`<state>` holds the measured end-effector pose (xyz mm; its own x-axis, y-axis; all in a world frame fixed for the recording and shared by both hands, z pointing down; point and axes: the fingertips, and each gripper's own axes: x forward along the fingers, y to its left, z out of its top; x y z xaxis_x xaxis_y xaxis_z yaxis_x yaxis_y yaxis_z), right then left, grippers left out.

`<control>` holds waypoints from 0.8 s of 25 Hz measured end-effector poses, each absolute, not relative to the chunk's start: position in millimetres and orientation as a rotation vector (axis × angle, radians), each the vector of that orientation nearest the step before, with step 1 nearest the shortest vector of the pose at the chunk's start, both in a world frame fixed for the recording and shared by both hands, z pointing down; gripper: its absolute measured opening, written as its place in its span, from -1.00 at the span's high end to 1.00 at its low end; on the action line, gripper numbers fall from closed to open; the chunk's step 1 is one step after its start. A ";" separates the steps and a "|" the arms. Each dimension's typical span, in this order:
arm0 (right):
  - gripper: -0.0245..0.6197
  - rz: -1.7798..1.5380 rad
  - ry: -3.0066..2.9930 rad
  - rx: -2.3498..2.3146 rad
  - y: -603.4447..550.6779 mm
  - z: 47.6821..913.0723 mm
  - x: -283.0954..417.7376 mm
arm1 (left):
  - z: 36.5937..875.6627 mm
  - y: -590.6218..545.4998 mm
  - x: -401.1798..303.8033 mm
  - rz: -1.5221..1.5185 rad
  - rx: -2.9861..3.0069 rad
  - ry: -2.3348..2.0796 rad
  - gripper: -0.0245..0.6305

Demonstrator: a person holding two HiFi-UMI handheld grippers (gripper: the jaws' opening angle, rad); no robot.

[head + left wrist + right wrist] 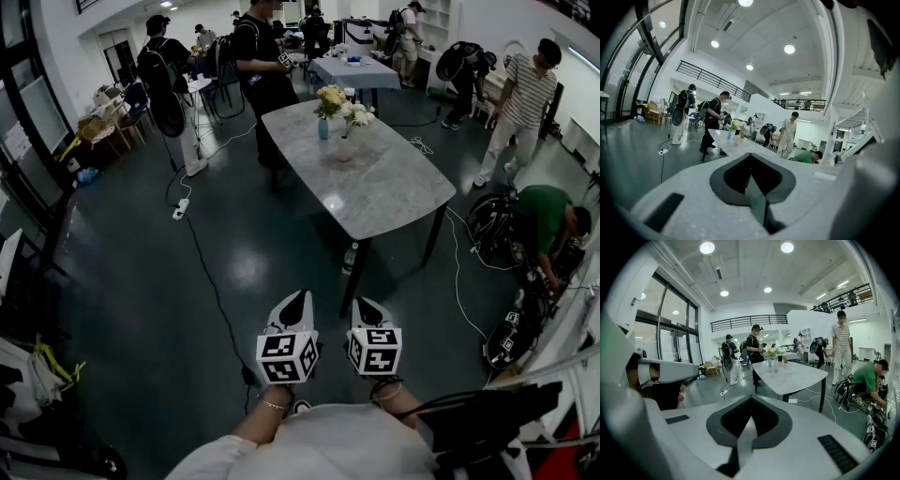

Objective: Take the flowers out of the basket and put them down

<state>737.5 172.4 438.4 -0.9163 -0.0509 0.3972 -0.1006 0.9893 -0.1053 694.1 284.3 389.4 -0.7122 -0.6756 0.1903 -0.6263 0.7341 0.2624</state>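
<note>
The left gripper and the right gripper are held fully closed and empty, well apart from the flowers standing on the desk.

The person wears a pale, whitish top that fills the bottom centre of the head view, with a light sleeve at lower left. A thin chain bracelet circles one wrist and a dark band the other. The left gripper and right gripper are white shells with black pointed insets. Each carries a marker cube printed with black-and-white squares. In the right gripper view, a dark grey recess rings the jaws and a black slot sits in the white casing at lower right.
</note>
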 end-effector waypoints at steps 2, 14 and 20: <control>0.90 0.173 -2.728 0.108 170.2 440.2 738.2 | 390.7 281.9 695.2 -0.257 1.024 -2.662 0.90; 0.90 0.222 -2.743 0.140 180.0 441.7 731.7 | 395.5 300.7 689.0 -0.251 1.008 -2.657 0.90; 0.90 0.222 -2.734 0.176 195.1 445.1 719.6 | 399.4 321.2 678.2 -0.251 1.015 -2.651 0.90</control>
